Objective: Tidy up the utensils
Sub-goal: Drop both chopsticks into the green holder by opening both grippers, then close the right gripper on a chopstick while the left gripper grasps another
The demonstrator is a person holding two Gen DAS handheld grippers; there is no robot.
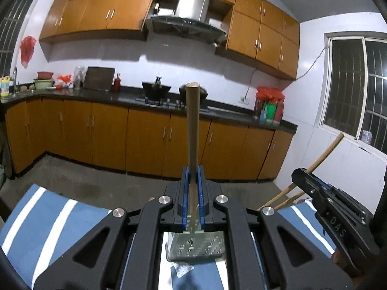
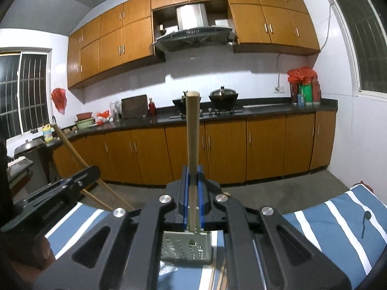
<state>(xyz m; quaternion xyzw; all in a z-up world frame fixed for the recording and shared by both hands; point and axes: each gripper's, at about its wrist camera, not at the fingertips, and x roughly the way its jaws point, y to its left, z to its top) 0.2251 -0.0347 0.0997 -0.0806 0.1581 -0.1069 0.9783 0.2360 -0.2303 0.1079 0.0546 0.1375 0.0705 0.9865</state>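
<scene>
Above the striped cloth [image 1: 55,220], each gripper, left gripper [image 1: 192,193] and right gripper [image 2: 192,193], was clamped on a wooden-handled slotted spatula [image 1: 192,130], handles rising mid-frame before the cabinets [image 1: 108,133]; spare wooden handles [image 1: 290,193] lay lower right.

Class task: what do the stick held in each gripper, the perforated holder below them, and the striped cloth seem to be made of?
Sticks: apparently wood or bamboo, matte tan with cut ends. Perforated holder: likely stainless steel, shiny grey with punched holes. Striped cloth: woven fabric, soft blue and white, no sheen.
</scene>
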